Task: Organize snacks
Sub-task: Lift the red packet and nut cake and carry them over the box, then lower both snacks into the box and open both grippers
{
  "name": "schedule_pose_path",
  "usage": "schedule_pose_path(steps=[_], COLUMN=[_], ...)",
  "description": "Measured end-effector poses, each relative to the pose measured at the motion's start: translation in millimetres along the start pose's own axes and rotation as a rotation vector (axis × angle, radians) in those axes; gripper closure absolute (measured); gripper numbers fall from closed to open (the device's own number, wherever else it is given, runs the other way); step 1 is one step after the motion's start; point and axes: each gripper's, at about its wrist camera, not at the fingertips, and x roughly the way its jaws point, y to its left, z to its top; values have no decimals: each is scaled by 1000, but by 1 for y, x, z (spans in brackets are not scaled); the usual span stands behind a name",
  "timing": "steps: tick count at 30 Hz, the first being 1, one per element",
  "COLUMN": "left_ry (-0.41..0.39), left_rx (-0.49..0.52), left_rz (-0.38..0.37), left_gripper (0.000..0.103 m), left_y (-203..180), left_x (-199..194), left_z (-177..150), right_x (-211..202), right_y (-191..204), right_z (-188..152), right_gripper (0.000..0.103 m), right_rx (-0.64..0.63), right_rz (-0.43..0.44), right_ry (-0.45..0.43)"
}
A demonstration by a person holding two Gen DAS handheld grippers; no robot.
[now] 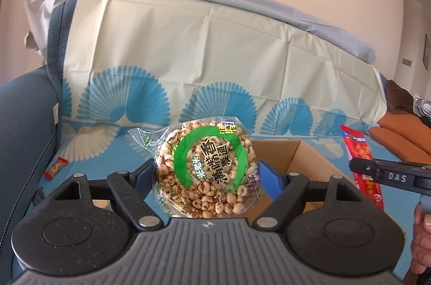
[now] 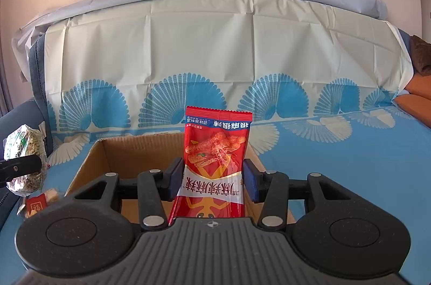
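Cardboard box (image 1: pixel 301 153) floor hidden behind puffed-grain pack (image 1: pixel 204 166); small candy (image 1: pixel 55 168) label too tiny.

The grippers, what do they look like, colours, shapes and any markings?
Both match: the left gripper and right gripper have a ribbed grey body, two round speckled black discs, black linkage arms with silver pivots, and blue fingers. From the left wrist view, the right one's black side reads "DAS". No cables or sleeves show.
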Motion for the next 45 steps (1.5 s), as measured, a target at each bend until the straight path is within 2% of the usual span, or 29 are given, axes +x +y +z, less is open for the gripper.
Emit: schedule_pose_path(steps=[9,32,36,38,40,45], left_ry=[-9,30,63,59,49,40], left_rx=[26,16,-11,-8,2,4], left_rz=[-75,-167,-237,-260,-259,-240], left_gripper=[19,19,14,13,13,14], left_y=[-16,-35,-37,-38,-40,-38], left_x=[-2,5,7,6,4,4], left_z=[-5,-10,-11,-11,-12,-12], right_x=[0,5,8,8,7,8], right_y=[0,0,1,2,3,5], right_z=[-1,-2,-3,-3,-4,-5], right_gripper=[54,54,50,44,39,38], right_rx=[-9,-21,-23,-32,-31,-27], right_rz=[2,-5,9,8,5,6], right_ry=[-4,9,27,24,22,24])
